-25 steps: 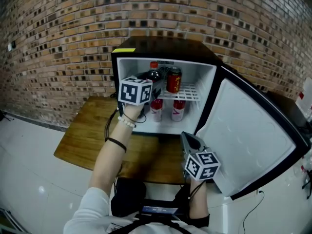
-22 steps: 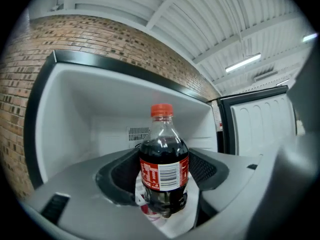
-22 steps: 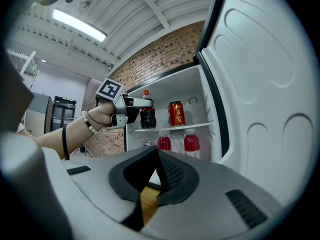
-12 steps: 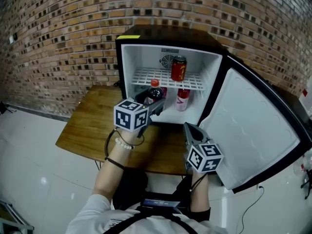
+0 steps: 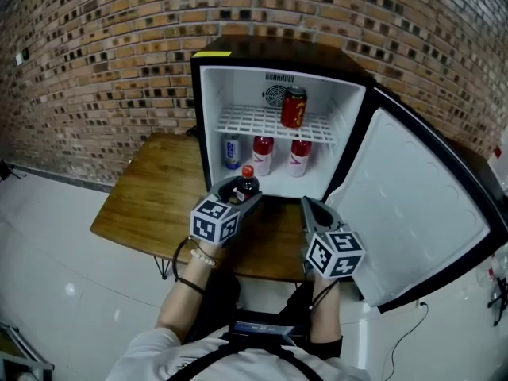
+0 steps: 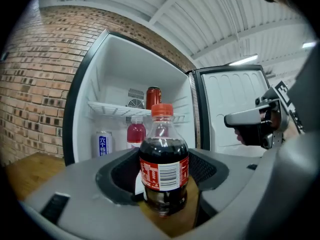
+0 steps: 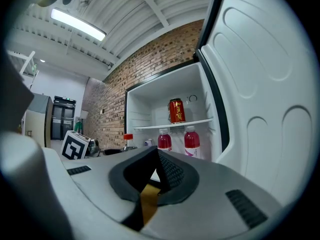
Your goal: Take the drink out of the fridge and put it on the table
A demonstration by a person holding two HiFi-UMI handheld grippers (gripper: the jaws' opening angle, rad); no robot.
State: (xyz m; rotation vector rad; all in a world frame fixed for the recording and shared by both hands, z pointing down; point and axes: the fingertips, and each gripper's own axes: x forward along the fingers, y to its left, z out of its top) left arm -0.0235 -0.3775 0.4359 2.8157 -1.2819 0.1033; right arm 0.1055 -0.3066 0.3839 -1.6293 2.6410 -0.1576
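A dark cola bottle (image 5: 245,183) with a red cap and red label stands upright between the jaws of my left gripper (image 5: 239,191), just in front of the open fridge (image 5: 349,129) and above the wooden table (image 5: 151,205). In the left gripper view the bottle (image 6: 163,169) fills the gap, with both pads pressed on its sides. My right gripper (image 5: 308,206) hovers over the table's front right, by the fridge door (image 5: 413,213). Its jaws meet with nothing between them (image 7: 158,159).
A red can (image 5: 293,107) stands on the fridge's wire shelf. Below it are two pink drink bottles (image 5: 263,154) (image 5: 299,155) and a blue-and-white can (image 5: 231,151). The door swings wide to the right. A brick wall rises behind, and white floor lies left of the table.
My left gripper has drawn back out of the fridge with the cola bottle, toward me and lower, to above the table. The right gripper has hardly moved.
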